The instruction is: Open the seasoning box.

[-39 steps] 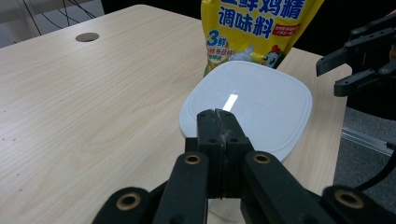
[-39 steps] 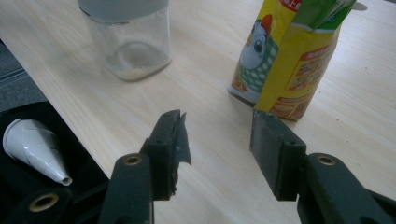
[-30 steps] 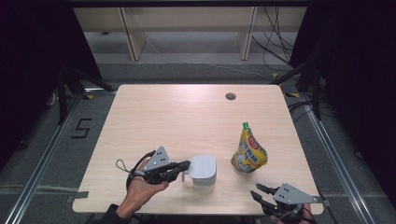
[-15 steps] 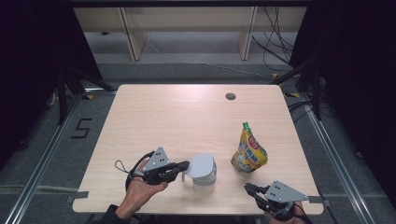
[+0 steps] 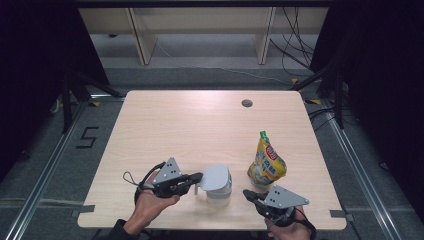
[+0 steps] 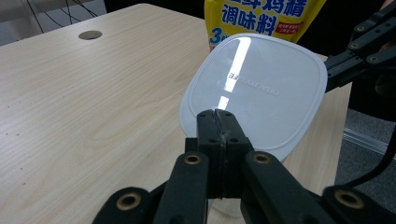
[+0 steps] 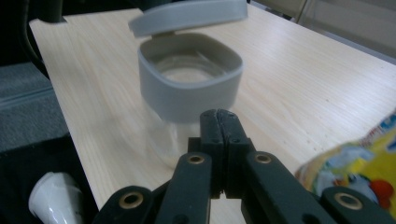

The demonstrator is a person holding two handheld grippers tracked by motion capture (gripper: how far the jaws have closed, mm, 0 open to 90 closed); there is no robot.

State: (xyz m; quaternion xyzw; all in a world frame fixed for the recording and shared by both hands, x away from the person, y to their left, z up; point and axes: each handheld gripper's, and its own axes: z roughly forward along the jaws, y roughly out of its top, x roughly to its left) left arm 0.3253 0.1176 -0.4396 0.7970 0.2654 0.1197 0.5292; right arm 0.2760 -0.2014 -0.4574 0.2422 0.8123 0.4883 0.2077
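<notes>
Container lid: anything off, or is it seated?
Not seated. The grey lid is lifted clear of the container rim and tilted, pinched at its edge by the left gripper. No spill; the yellow pouch stands upright.

High view: fixed overhead, person's side, faces forward and down; whole table [image 5: 165,125] in frame, far off.

Left gripper view: rides left gripper [image 6: 218,122], low above tabletop, looks along shut jaws; grey lid [image 6: 254,91] close ahead of tips, yellow pouch [image 6: 261,18] beyond it, right gripper [image 6: 362,49] at far right edge.

Right gripper view: rides right gripper [image 7: 219,121], low, close; faces container [image 7: 191,88] just ahead of tips, pouch at lower right.

Shared by all three: lid, container, pouch, tabletop near front edge.
</notes>
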